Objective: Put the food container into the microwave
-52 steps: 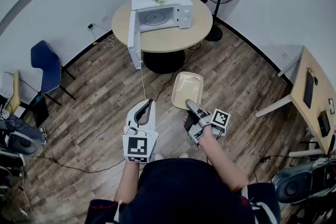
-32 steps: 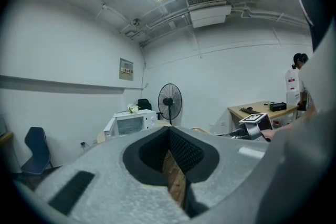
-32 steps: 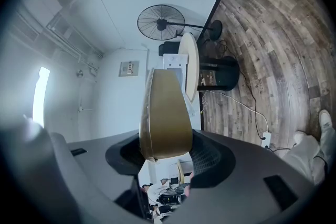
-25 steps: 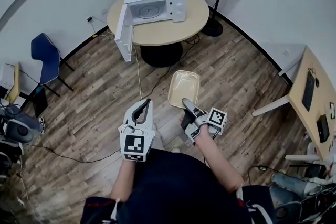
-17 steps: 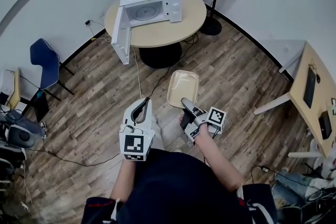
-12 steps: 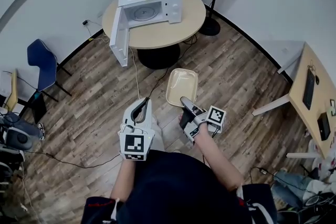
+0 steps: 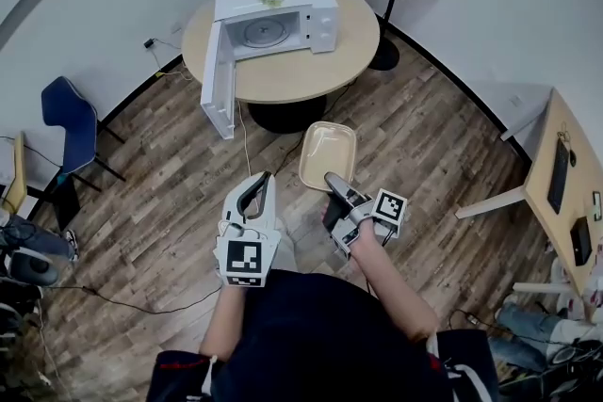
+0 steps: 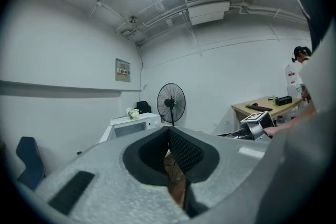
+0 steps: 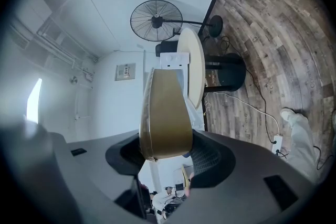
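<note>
Meanwhile the person has walked on; the right gripper (image 7: pixel 333 184) still clamps the rim of the shallow beige plastic food container (image 7: pixel 328 151) at mid-frame. The white microwave (image 7: pixel 278 9), door open on the round wooden table (image 7: pixel 292 75) at upper centre, remains well apart, so more carrying is needed. The left gripper (image 7: pixel 254 186), jaws together, holds nothing.

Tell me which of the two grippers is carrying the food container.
The right gripper: its jaws clamp the near edge of the beige food container. The left gripper has its jaws together with nothing between them.
</note>
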Demonstrator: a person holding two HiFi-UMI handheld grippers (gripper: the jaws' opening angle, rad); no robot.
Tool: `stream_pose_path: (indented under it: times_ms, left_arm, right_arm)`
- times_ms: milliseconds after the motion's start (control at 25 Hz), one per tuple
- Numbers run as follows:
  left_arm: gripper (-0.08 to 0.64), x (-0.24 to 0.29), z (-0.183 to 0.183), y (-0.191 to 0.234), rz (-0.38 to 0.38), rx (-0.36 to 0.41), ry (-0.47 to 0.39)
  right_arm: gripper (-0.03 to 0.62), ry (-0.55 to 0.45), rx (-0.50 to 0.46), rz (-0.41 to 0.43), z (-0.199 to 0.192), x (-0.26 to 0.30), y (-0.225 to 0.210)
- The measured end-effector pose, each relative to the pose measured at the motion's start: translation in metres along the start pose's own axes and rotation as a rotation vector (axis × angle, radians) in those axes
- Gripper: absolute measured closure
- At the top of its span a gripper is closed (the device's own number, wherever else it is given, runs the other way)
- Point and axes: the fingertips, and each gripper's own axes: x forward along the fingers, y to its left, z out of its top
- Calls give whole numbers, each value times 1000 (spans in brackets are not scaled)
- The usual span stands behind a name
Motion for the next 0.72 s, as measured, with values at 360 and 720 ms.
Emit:
stream_pose_path:
  times_ms: [360, 720]
  left_arm:
    - [545, 59, 0, 79, -20, -14, 1]
    - [545, 113, -6, 153, -58, -21, 0]
  right_arm:
    - [367, -8, 26, -23, 21, 92, 15]
    - [366, -23, 29, -36, 36, 179, 26]
